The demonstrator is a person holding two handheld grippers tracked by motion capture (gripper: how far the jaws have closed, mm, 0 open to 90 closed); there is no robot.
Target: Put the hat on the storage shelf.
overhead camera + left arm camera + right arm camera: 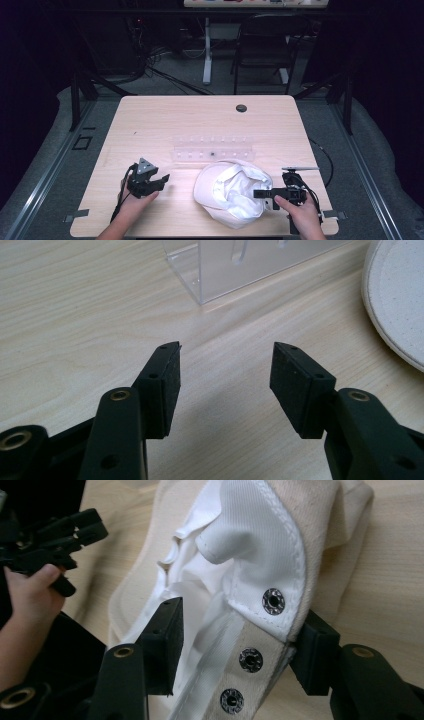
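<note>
Our right gripper (235, 645) sits at the table's near right, its jaws spread around the snap strap (250, 666) of the white cap (231, 192), one pad inside the lining, the other outside at the strap's edge; whether they press we cannot tell. Our left gripper (225, 382), near left, hovers with jaws spread over bare table (150, 120). Beyond the cap, farther off, lies a clear plastic rack (212, 148).
</note>
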